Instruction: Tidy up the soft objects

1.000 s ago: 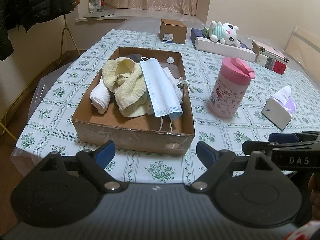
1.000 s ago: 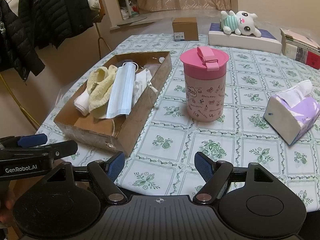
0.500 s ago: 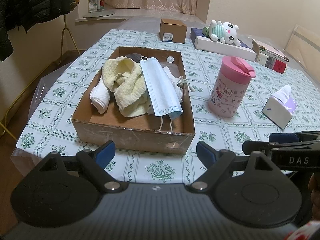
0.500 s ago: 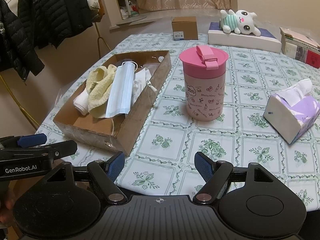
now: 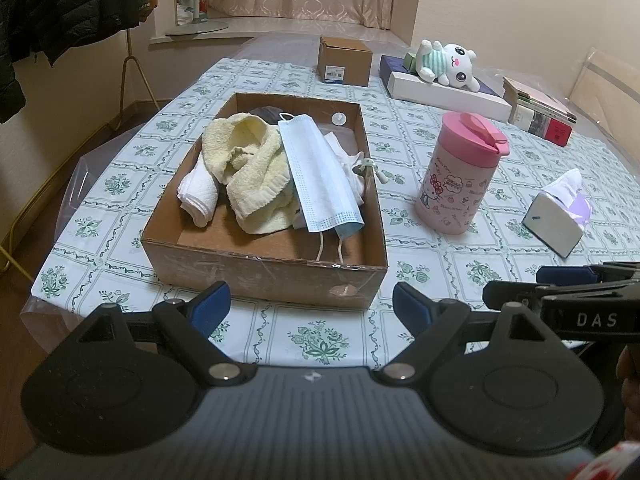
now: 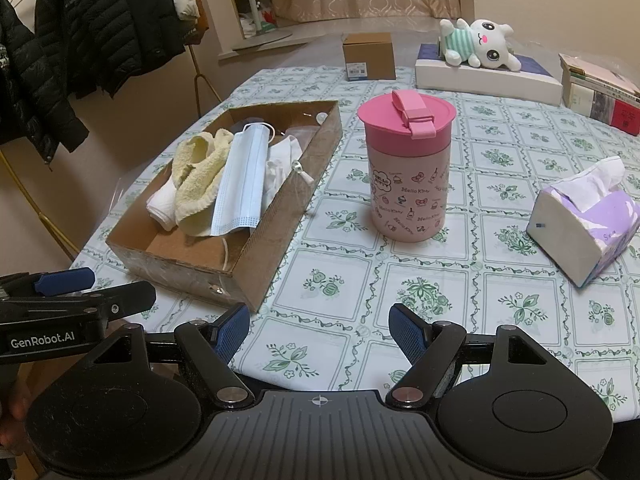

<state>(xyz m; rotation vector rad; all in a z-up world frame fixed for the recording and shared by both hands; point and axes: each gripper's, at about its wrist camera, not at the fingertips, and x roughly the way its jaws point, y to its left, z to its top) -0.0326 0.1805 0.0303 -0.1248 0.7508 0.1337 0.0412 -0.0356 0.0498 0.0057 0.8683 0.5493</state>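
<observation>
the cardboard box point(image 5: 256, 268) near the table's point(image 5: 400, 344) left edge already holds a yellow towel point(image 5: 248, 168), a white cloth point(image 5: 198, 196) and a face mask point(image 5: 316, 176). the plush toy point(image 6: 480, 42) lies at the far edge, perhaps left to sort. the left gripper point(image 5: 310, 306) and right gripper point(image 6: 318, 330) hover empty, jaws apart. only the right view shows the tissue pack's point(image 6: 584, 224) full side.

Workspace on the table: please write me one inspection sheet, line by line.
Surface: table, green floral cloth under clear plastic.
Job's things: cardboard box holds yellow towel, face mask, white cloths.
Clutter: pink cup, tissue pack, plush toy, small carton, books.
Grippers: left gripper and right gripper both open, empty.
Cables: nothing seen.
Surroundings: black jackets, curtain.
</observation>
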